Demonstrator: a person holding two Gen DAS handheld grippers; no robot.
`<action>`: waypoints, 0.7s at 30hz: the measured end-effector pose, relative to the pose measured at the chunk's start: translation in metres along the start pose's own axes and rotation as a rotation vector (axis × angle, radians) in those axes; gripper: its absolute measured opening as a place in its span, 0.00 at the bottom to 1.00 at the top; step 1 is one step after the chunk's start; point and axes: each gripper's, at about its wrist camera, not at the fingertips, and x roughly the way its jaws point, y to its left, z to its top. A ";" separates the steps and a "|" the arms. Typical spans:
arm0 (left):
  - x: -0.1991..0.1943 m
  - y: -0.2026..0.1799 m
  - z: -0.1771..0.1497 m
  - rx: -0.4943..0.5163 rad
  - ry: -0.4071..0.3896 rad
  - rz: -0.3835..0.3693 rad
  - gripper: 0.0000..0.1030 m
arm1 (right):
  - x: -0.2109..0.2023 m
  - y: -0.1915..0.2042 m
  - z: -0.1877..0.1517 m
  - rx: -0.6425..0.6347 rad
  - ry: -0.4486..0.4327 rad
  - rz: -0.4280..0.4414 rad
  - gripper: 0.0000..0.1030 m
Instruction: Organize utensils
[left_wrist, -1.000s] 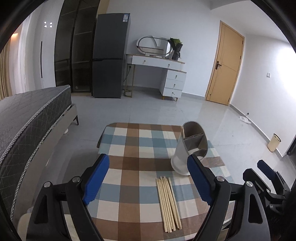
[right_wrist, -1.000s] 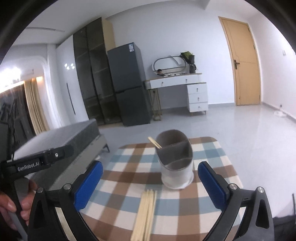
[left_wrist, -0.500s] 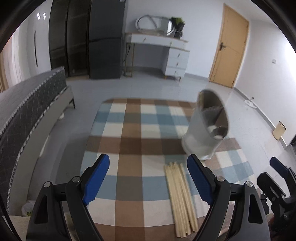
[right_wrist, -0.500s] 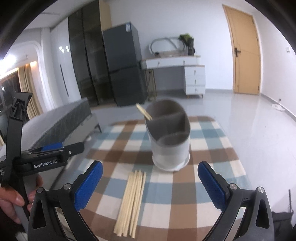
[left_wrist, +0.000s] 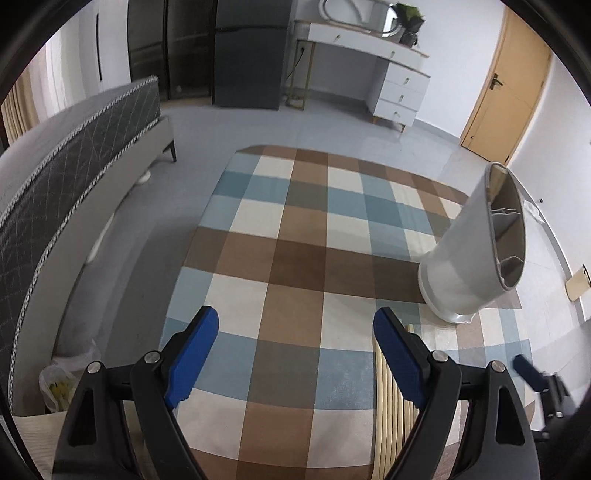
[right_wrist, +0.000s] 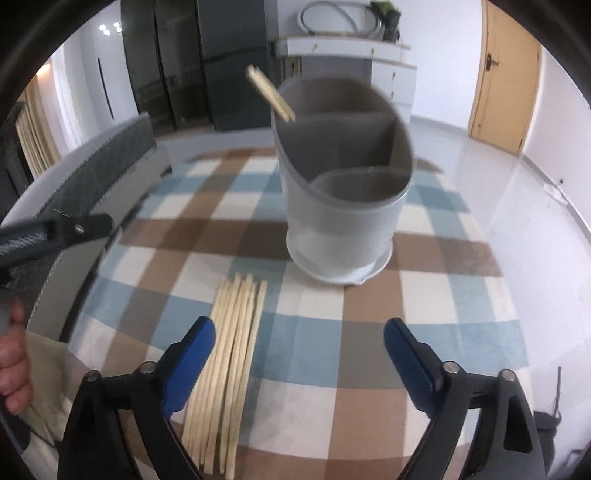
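We have the right gripper (right_wrist: 297, 354), nearer arm, jaws just closing but apart and empty; chopsticks (right_wrist: 229, 354) lie lengthwise by its left finger, pointing at holder (right_wrist: 343, 206). Left gripper (left_wrist: 295, 350) apart, empty.

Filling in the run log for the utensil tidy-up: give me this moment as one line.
left claw: open, empty | right claw: open, closing, empty | pale wooden chopsticks: on checked cloth | grey divided holder: one chopstick inside
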 end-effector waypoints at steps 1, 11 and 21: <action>0.002 0.002 0.002 -0.013 0.010 -0.003 0.80 | 0.007 0.001 0.001 -0.001 0.023 0.007 0.84; 0.010 0.022 0.011 -0.117 0.074 -0.011 0.80 | 0.072 0.015 0.017 -0.054 0.174 0.008 0.57; 0.015 0.028 0.014 -0.148 0.099 -0.022 0.80 | 0.087 0.018 0.023 -0.105 0.234 -0.028 0.40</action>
